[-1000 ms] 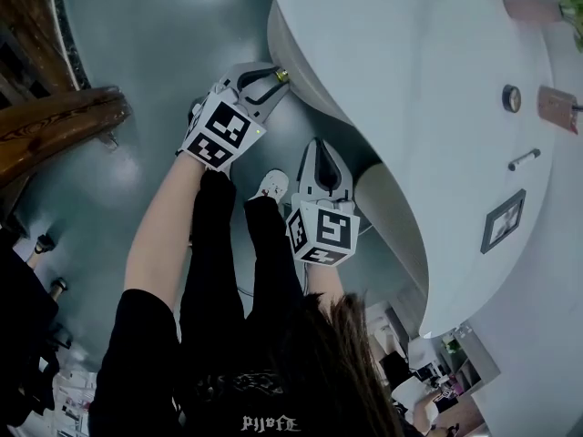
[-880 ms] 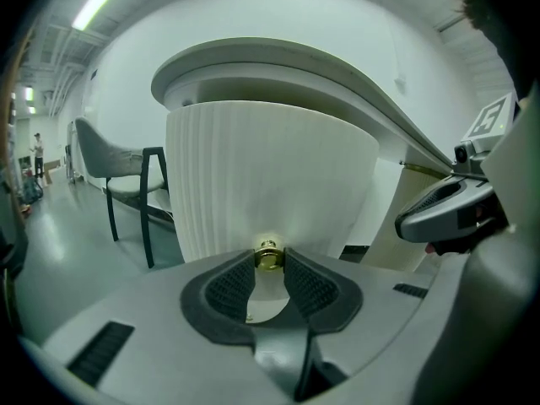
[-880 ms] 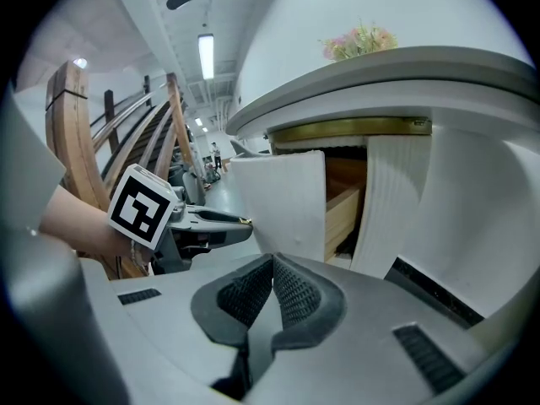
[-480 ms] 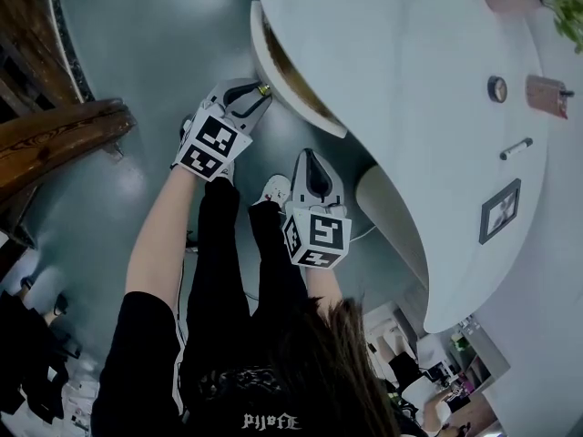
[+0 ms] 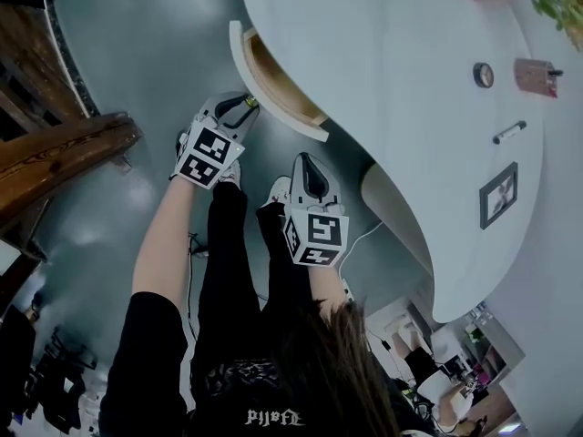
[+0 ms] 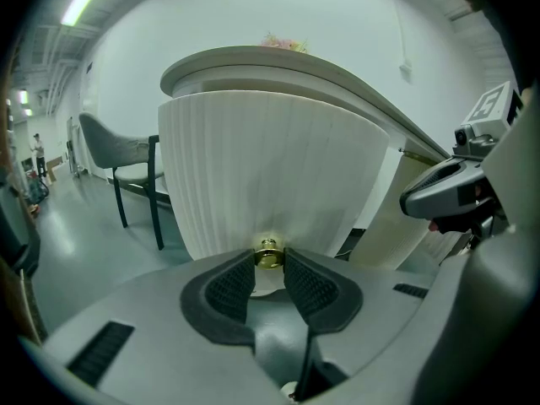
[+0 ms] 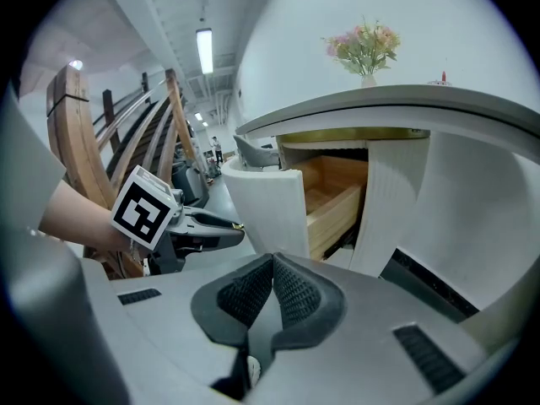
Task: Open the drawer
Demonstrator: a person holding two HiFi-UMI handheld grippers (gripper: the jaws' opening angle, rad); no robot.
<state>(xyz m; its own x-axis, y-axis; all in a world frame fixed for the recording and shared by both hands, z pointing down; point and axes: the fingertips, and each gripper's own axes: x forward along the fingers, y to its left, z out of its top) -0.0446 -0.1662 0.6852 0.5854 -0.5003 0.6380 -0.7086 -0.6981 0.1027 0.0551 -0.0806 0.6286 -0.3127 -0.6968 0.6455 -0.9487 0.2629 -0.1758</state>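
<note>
Drawer (image 5: 273, 78) stands partway out of the curved white desk (image 5: 392, 53), high in your head view and just above your left gripper (image 5: 244, 107). Its ribbed white front faces you and the bare wood inside shows from above. In the right gripper view the drawer sits under the desk top, with its wooden side and the dark gap behind it both in sight.

Your left gripper has hold of the small brass knob (image 6: 269, 254) on the drawer front. The jaws are drawn partway in and a dark pad presses on each side of the knob, right at the tips. That gripper points down and forward at the drawer front.

Your right gripper (image 7: 272, 264) holds nothing: its jaws meet at the tips with no gap between them. In the head view it hangs beside the left one, closer to your body, and points at the rounded base of the desk below the drawer. It touches neither the drawer nor the desk.

On the desk top lie a picture frame (image 5: 498, 196) and a vase of flowers (image 7: 364, 49), well away from the drawer. A wooden railing (image 5: 55, 144) runs along your left over the grey floor (image 5: 155, 35).
</note>
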